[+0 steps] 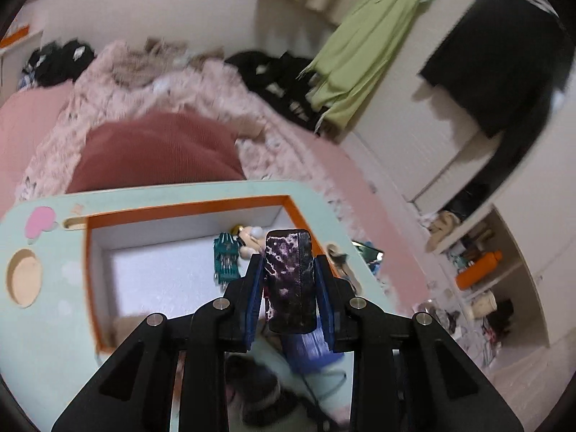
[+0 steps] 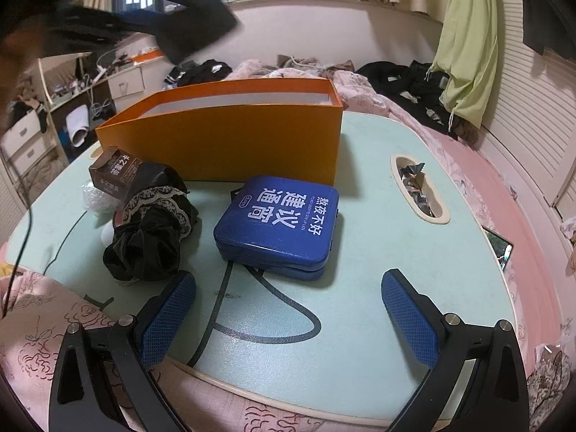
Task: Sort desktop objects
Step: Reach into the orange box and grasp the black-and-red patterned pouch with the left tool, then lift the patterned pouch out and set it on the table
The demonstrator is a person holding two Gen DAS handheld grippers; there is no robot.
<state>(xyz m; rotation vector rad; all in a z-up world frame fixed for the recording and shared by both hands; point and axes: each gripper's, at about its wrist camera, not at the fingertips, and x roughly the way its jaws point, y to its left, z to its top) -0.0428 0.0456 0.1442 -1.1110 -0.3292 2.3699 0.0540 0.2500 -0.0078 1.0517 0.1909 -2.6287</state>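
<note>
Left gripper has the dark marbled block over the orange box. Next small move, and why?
Probably lower it into the orange box and open. The left gripper is shut on the dark marbled block, held above the box's white floor, where a teal clip already lies.

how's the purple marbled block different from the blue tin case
The purple marbled block is clamped in the left gripper, off the table; the blue tin case lies flat on the table. The block is dark with pale veining; the case is plain blue with white lettering.
</note>
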